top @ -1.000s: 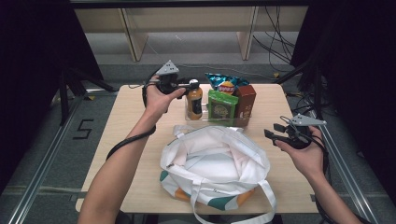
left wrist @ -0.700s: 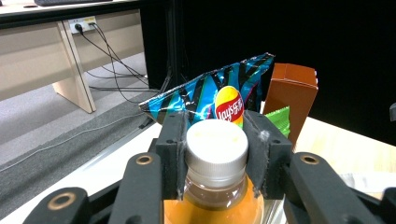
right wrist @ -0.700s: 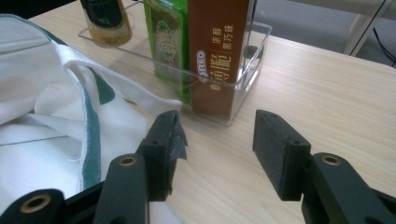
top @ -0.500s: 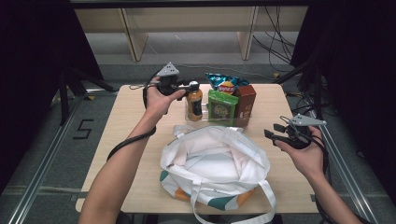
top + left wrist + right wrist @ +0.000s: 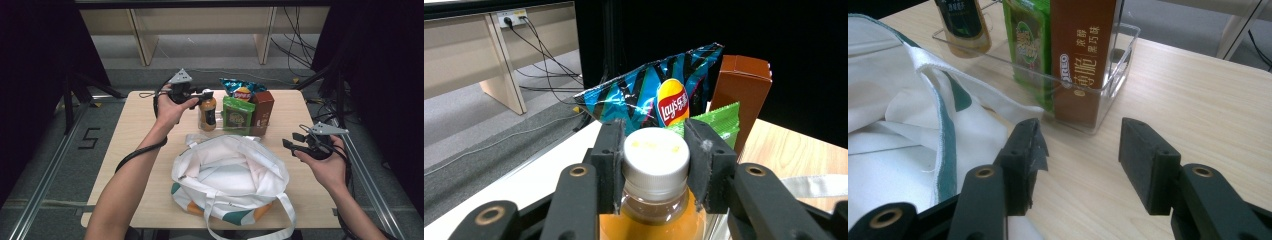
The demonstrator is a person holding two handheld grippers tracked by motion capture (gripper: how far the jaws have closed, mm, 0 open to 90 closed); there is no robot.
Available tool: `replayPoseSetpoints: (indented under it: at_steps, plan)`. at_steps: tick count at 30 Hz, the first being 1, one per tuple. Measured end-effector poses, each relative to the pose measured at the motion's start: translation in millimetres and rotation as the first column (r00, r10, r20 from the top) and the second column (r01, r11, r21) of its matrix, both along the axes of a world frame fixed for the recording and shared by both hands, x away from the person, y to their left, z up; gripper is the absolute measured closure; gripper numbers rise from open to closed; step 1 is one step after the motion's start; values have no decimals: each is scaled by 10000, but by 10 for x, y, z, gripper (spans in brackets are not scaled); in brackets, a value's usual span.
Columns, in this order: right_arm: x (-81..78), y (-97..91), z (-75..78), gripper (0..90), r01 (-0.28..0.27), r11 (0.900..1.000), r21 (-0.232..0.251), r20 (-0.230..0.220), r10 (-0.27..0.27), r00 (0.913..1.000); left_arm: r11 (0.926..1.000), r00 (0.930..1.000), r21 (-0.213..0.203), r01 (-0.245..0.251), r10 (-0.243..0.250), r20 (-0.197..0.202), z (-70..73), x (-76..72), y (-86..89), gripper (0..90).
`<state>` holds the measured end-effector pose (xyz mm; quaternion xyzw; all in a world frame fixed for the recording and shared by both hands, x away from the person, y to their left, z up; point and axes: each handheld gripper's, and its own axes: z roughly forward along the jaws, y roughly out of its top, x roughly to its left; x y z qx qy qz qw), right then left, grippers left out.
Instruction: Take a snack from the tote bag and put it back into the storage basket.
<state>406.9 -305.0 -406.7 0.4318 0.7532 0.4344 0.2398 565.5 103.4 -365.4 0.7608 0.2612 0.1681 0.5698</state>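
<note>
**Bottle cap pinched, other tongs idle**

Here, left gripper (image 5: pixel 655 165) clamped on the white cap of the bottle (image 5: pixel 651 220), one pad pressed to each side of the cap, orange drink visible below it. Seen from above, same left gripper (image 5: pixel 201 95) at about 11 o'clock of the table (image 5: pixel 140 130), reaching sideways toward 3 o'clock onto the bottle (image 5: pixel 207 114), which stands upright in the left end of a clear tray (image 5: pixel 1120 65). Grey three-cornered plate on top, cable looping down along the forearm.

Right gripper (image 5: pixel 1080 150) open, nothing between the pads, bare wood under the gap. From above, right gripper (image 5: pixel 295 142) held in the hand at 3 o'clock of the table, just above the surface, pointing toward 9 o'clock, well apart from the bottle.

Outward from the bottle: green packet (image 5: pixel 237 115) just beside it toward 3 o'clock, then brown box (image 5: pixel 263 110) next to that, both upright in the tray. Blue chip bag (image 5: pixel 649 95) leaning behind them at 12 o'clock.

White cloth bag (image 5: pixel 230 175) with green and orange trim lying open at 6 o'clock of the tray, its rim near the open gripper, straps hanging over the near table edge.
</note>
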Motion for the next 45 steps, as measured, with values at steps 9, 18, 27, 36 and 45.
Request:
replayPoseSetpoints:
  at_steps: [9, 18, 27, 36, 45]
  plan:
    - [-9, 4, 9, 513, 35, 10000, 57, -223, -34, 9997, 10000, 10000, 20, 0, 0, -79, -38, 2, -6, 607]
    - [-21, -4, 18, 513, -90, 9999, -68, -524, 87, 9986, 9999, 9999, 126, 23, -21, -126, -83, 11, 3, 607]
    - [-14, 1, 14, 513, -68, 10000, -50, -413, 66, 9991, 9997, 9997, 223, 31, -26, -233, -140, 14, 3, 607]
    - [-19, 4, 15, 513, -41, 10000, 5, -533, 41, 9986, 9995, 9996, 315, 31, -22, -297, -190, 13, -2, 606]
    - [-10, 2, 7, 513, -81, 9999, -74, -371, 78, 9993, 9992, 9989, 388, 21, -3, -460, -266, 20, 3, 607]
